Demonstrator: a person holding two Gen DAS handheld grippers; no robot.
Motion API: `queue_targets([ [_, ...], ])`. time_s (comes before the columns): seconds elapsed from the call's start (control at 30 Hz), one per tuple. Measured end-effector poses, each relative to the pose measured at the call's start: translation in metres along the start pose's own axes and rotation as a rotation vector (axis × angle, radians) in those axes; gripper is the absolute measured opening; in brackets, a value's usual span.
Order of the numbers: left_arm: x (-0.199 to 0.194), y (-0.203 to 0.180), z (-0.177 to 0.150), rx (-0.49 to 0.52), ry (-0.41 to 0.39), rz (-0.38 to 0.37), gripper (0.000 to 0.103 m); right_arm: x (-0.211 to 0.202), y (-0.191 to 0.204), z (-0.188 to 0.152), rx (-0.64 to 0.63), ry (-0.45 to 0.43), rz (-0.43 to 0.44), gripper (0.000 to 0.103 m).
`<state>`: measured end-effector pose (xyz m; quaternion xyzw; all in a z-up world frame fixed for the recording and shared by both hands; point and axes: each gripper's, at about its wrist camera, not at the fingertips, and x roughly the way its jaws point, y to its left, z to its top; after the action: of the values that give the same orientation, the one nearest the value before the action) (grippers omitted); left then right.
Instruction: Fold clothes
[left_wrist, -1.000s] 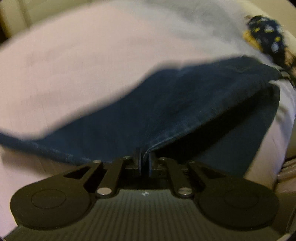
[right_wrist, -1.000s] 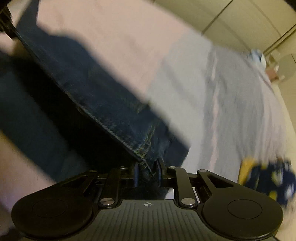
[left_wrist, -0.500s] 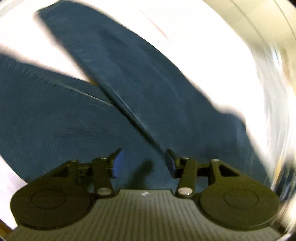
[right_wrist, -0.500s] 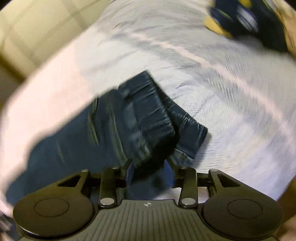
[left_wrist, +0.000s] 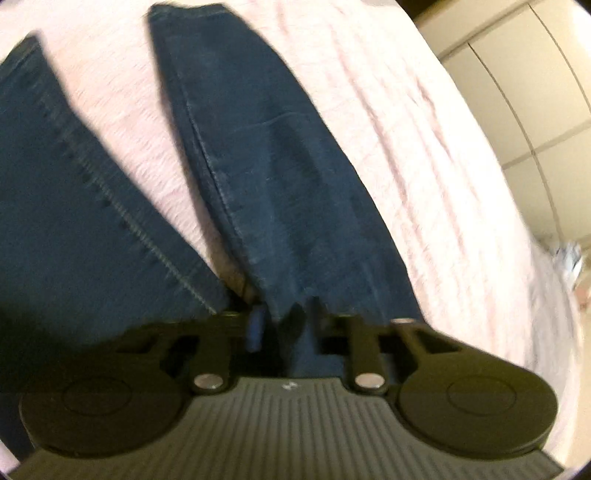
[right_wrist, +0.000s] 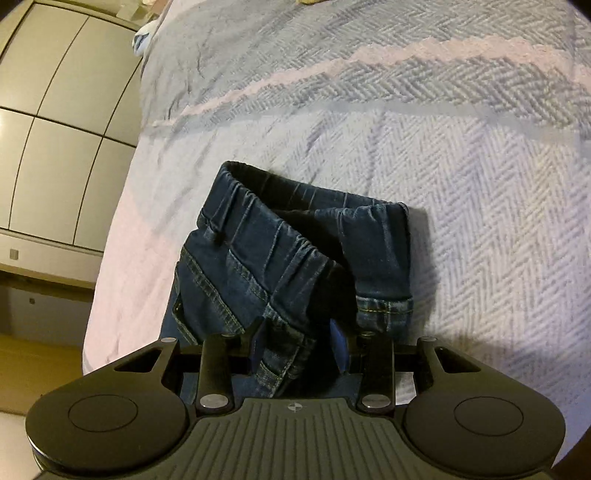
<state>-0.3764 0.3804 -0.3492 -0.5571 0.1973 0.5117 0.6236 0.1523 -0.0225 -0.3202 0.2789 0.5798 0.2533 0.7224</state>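
Jeans (left_wrist: 258, 166) lie on the bed (left_wrist: 424, 147), legs running straight away from the left claw (left_wrist: 284, 325), waistband bunched at the right claw (right_wrist: 299, 343). Left claw closing on denim at the crotch end. Right claw stands apart, waistband fabric between its pads, unclamped. Long axis spans both claws.

Dark blue jeans (left_wrist: 280, 177) lie on my bed, two legs spreading toward eleven and twelve o'clock, pale stitched seams showing. Their gathered waistband (right_wrist: 258, 206) gapes open at twelve.
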Motion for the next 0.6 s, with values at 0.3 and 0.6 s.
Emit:
queue_targets([
  [0.3,-0.035,-0.028,-0.006,0.172,-0.096,-0.035,0.001,-0.007,0.015,0.007,-0.072,-0.081,-0.010,0.018],
  [0.6,-0.098,0.019,-0.090,0.312,-0.076,0.057,0.005,-0.026,0.019,0.025,-0.252,-0.066,-0.067,0.015],
])
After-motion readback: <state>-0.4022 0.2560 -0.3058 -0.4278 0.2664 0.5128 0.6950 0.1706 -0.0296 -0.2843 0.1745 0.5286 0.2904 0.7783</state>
